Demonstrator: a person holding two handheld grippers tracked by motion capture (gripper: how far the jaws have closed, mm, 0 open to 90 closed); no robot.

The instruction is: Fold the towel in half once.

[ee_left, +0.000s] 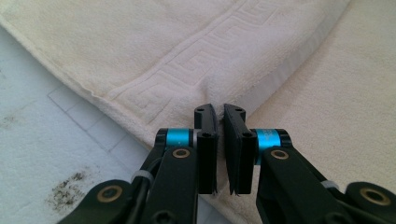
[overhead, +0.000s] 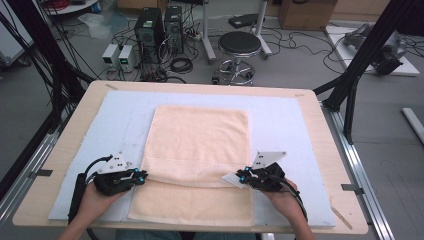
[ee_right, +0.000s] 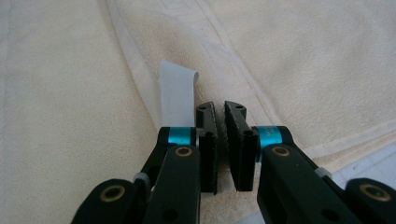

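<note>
1. I am looking down on the wooden table (overhead: 320,150), whose bare rim is showing on all sides around the pale blue mat (overhead: 285,125) that is covering most of it.
2. The cream towel (overhead: 200,135) is lying flat in the middle of that mat, its near part doubled over so a folded edge is running across between my two hands. Wide strips of mat are lying bare to its left and right, and a band beyond its far edge, so I am seeing room to move outward and away.
3. My left gripper (overhead: 142,175) is sitting at the towel's left edge, right at the fold. In the left gripper view (ee_left: 220,114) its jaws are drawn together, pinching the raised hem with the key-pattern border.
4. My right gripper (overhead: 243,175) is sitting at the towel's right edge, at the same fold. In the right gripper view (ee_right: 220,112) its jaws are together on the towel's hem.
5. A white label (ee_right: 176,93) is sticking up from that hem just beside the right jaws.
</note>
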